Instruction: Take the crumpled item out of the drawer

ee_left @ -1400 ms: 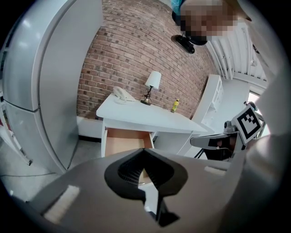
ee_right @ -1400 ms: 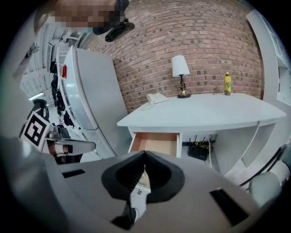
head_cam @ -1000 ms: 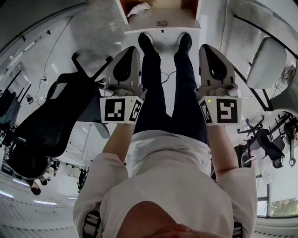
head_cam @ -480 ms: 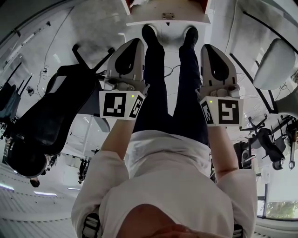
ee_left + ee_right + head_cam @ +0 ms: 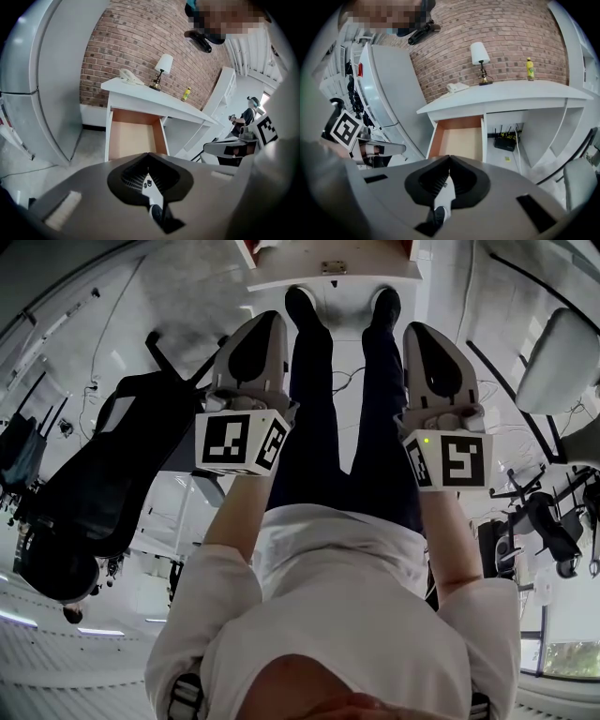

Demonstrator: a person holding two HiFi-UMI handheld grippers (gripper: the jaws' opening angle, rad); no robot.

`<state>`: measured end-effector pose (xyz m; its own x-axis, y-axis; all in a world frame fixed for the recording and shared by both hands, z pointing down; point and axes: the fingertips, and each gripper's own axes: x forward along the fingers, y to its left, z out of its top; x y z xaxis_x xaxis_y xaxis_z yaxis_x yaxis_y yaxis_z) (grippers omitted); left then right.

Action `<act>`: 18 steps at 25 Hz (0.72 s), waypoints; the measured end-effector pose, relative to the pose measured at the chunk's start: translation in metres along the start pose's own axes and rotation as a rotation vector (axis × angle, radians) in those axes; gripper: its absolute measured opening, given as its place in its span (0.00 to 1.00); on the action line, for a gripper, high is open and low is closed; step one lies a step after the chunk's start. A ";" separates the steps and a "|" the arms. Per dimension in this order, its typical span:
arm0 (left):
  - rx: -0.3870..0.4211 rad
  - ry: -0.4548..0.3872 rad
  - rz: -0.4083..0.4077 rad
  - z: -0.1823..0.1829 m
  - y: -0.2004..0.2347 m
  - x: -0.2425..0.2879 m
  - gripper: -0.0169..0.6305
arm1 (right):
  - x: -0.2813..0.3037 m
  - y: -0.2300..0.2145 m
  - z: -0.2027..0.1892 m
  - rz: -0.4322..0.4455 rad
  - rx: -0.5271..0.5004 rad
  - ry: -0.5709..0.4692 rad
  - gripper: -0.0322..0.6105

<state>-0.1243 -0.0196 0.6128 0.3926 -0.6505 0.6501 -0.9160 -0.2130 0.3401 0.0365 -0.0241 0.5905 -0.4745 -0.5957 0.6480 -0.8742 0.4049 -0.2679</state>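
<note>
**Both hand-held grippers closed and empty, pointing at the open drawer**

Your left hand-held gripper (image 5: pixel 148 154) has its jaws pressed together, tips touching, with nothing pinched. Your right hand-held gripper (image 5: pixel 450 157) is the same: jaws together and nothing between them. Through the gap behind each pair of tips you see only floor and the toe of your shoe (image 5: pixel 436 218).

The drawer (image 5: pixel 133 138) stands pulled out ahead of both hand-held grippers and well apart from the tips. It sits just under the white tabletop (image 5: pixel 154 98). Its wood-coloured floor shows in both gripper views, but its near end is hidden behind the gripper bodies. The head view cuts the drawer off at the top edge. The crumpled item cannot be made out in any view.

On the tabletop, beyond the drawer from your left hand-held gripper, stand a white telephone (image 5: pixel 130 76), a small lamp (image 5: pixel 163 70) and a yellow bottle (image 5: pixel 187 94). All three are against the brick wall (image 5: pixel 140 37).

A white fridge (image 5: pixel 389 89) is ahead and left of your right hand-held gripper. A black router (image 5: pixel 505 140) sits under the tabletop, to the right of the drawer.

In the head view the two hand-held grippers flank your legs (image 5: pixel 337 427), one on each side. A black office chair (image 5: pixel 103 484) is off to the left of the left one.
</note>
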 end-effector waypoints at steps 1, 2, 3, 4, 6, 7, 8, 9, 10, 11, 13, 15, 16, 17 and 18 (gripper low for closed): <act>-0.007 0.004 -0.004 -0.001 0.000 0.002 0.04 | 0.000 0.000 0.000 0.000 0.001 -0.001 0.06; -0.020 0.009 -0.013 -0.001 0.000 0.005 0.13 | 0.001 0.000 0.001 0.001 0.003 -0.002 0.06; -0.033 0.018 -0.022 -0.002 0.000 0.008 0.41 | 0.001 0.000 0.001 0.002 0.005 -0.003 0.06; -0.043 0.030 -0.024 -0.004 0.001 0.011 0.45 | 0.002 0.001 0.001 0.004 0.006 -0.003 0.06; -0.043 0.049 -0.019 -0.007 0.003 0.016 0.48 | 0.003 0.001 0.001 0.007 0.011 -0.004 0.06; -0.038 0.057 -0.018 -0.008 0.004 0.019 0.48 | 0.003 0.001 0.000 0.008 0.014 -0.004 0.06; -0.032 0.066 -0.018 -0.009 0.005 0.022 0.48 | 0.003 0.001 0.000 0.008 0.016 -0.003 0.06; -0.029 0.076 -0.020 -0.010 0.006 0.026 0.48 | 0.003 0.000 0.000 0.009 0.017 -0.003 0.06; -0.029 0.087 -0.027 -0.012 0.006 0.030 0.48 | 0.003 -0.001 -0.001 0.008 0.019 -0.003 0.06; -0.034 0.100 -0.039 -0.014 0.006 0.035 0.48 | 0.003 -0.002 -0.001 0.007 0.020 -0.003 0.06; -0.044 0.127 -0.056 -0.018 0.005 0.045 0.48 | 0.003 -0.005 -0.002 0.006 0.025 -0.004 0.06; -0.037 0.142 -0.050 -0.019 0.009 0.054 0.48 | 0.003 -0.007 -0.003 0.005 0.030 -0.005 0.06; -0.035 0.146 -0.042 -0.019 0.011 0.058 0.48 | 0.003 -0.008 -0.004 0.004 0.032 -0.005 0.06; -0.039 0.152 -0.032 -0.020 0.015 0.062 0.48 | 0.003 -0.008 -0.004 0.004 0.034 -0.004 0.06; -0.049 0.162 -0.023 -0.021 0.019 0.067 0.48 | 0.003 -0.009 -0.005 0.003 0.036 -0.002 0.06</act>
<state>-0.1132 -0.0521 0.6769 0.4254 -0.5192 0.7412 -0.9029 -0.1880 0.3865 0.0436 -0.0264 0.5983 -0.4776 -0.5960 0.6455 -0.8758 0.3814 -0.2959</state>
